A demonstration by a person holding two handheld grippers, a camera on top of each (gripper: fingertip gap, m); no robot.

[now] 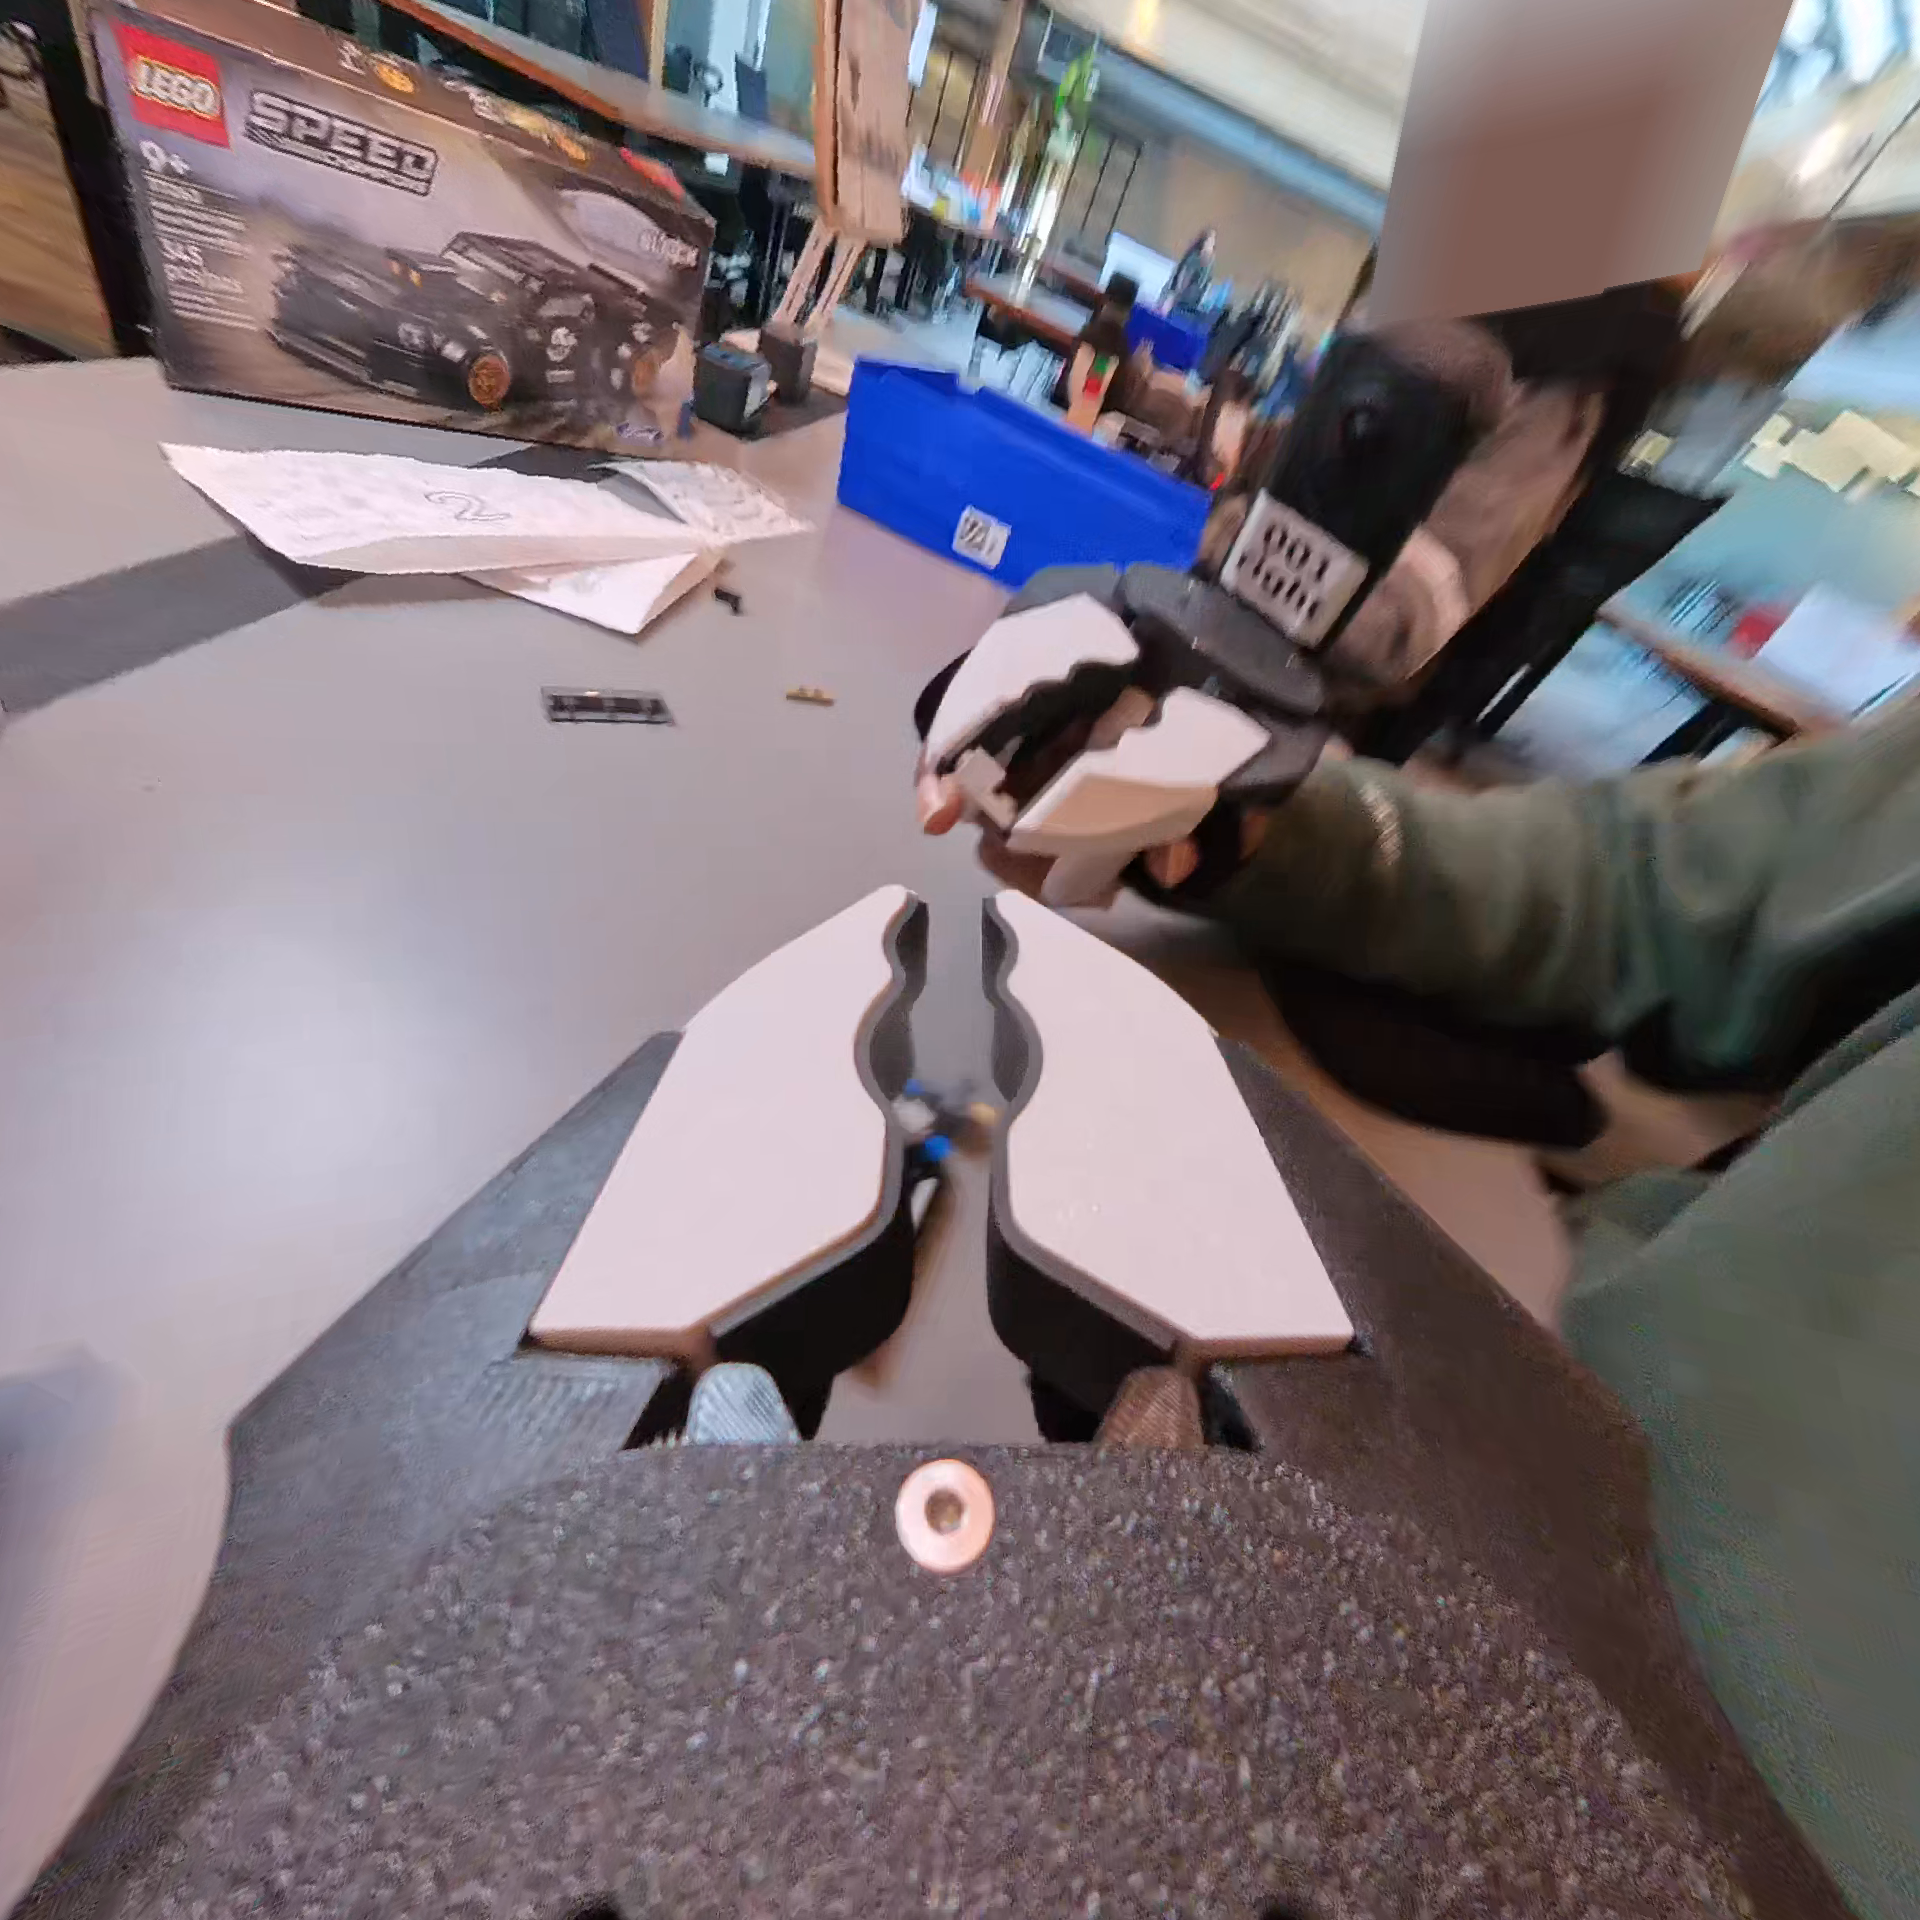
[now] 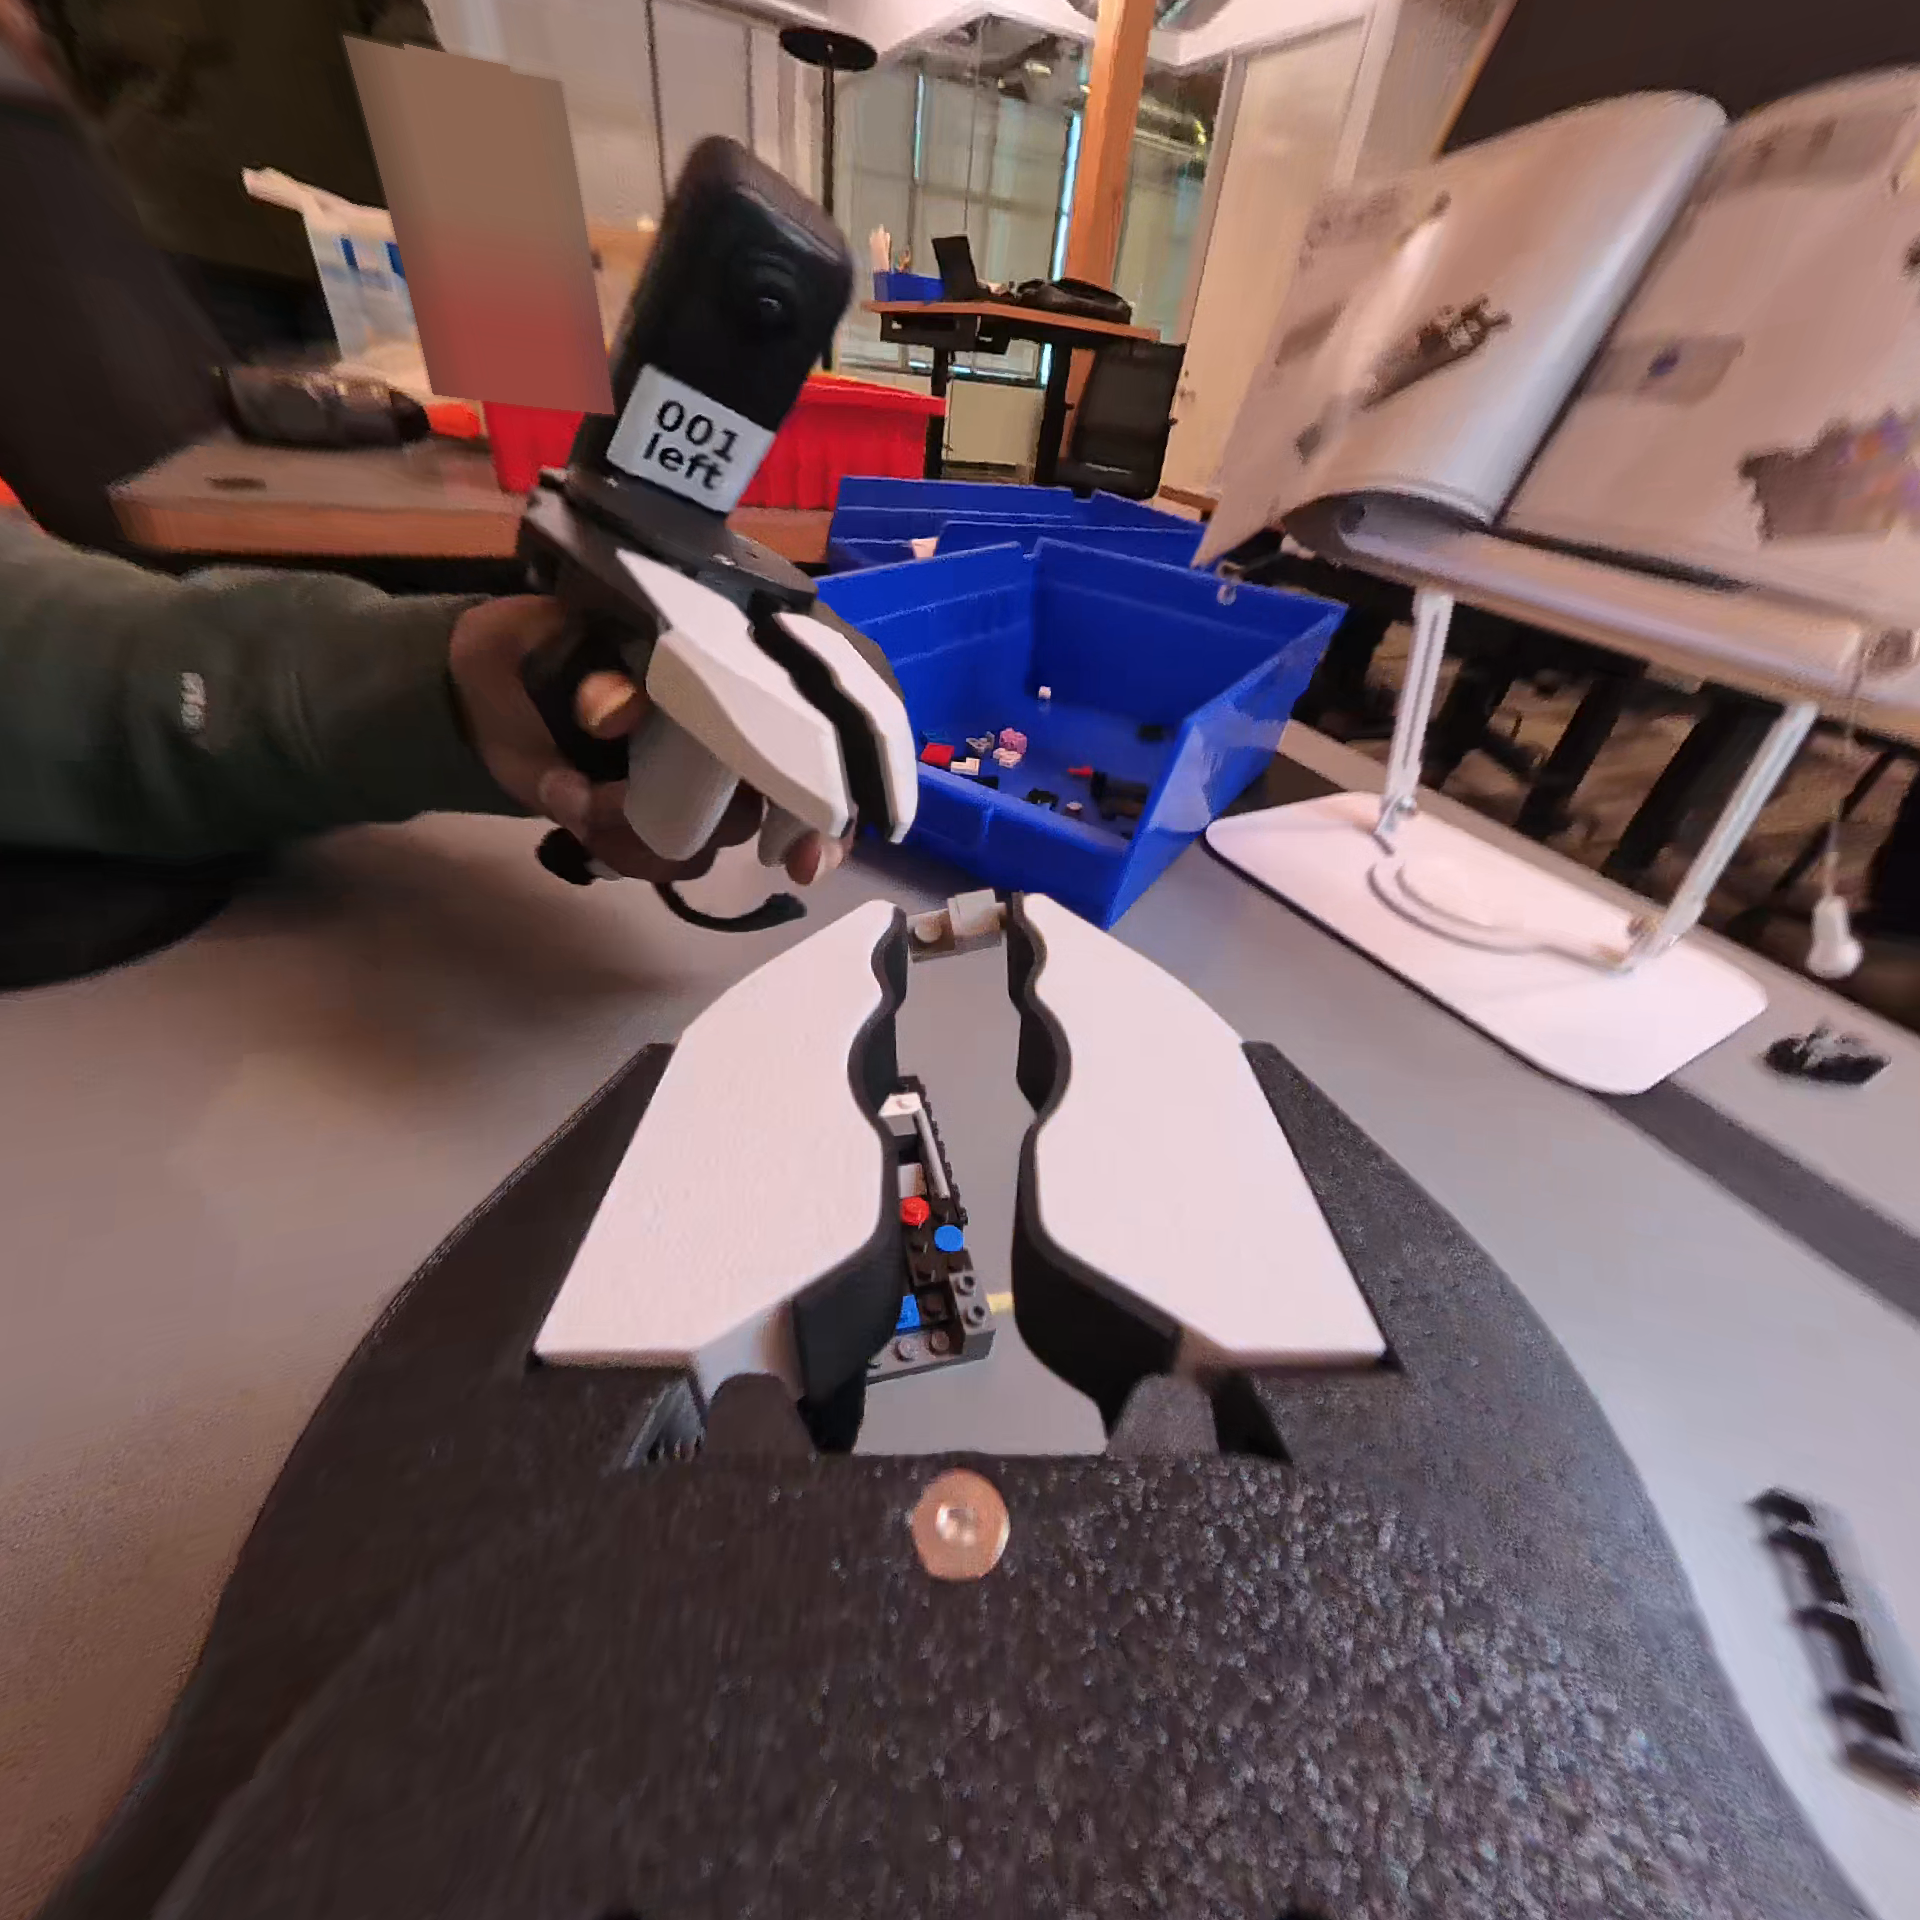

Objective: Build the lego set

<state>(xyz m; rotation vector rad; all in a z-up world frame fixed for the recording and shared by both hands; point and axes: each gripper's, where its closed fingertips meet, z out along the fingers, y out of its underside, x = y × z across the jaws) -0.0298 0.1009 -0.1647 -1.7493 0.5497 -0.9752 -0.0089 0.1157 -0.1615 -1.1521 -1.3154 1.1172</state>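
Gripping a small grey brick piece (image 2: 958, 921) at its very tips, our right gripper (image 2: 956, 925) sits at the middle of the right wrist view, fingers drawn in on the piece. Below it, seen through the gap between the fingers, a dark brick assembly (image 2: 930, 1236) with red and blue studs lies on the grey table (image 2: 312, 1091).

Our left gripper (image 1: 951, 914) holds nothing at its tips; a narrow slit remains between its fingers, nearly closed. In the right wrist view it hangs at centre left (image 2: 873, 821), held by a hand (image 2: 551, 717) in a dark green sleeve, just above and left of the held piece.

Right behind the held piece, at centre frame, stands a blue bin (image 2: 1081, 727) with loose bricks in it. At right, an open instruction book (image 2: 1507, 343) rests on a white stand (image 2: 1486, 935), its base close to the bin.

In the left wrist view, a toy car box (image 1: 405, 239) stands at upper left, with paper bags (image 1: 457, 520) lying before it, and a dark flat part (image 1: 608, 707) and a small tan part (image 1: 808, 694) lie loose at mid-frame.

Beyond the table we see desks, a chair and a wooden post, all blurred. Bare tabletop spreads across the left of both views; the right is hemmed by the stand and the bin.
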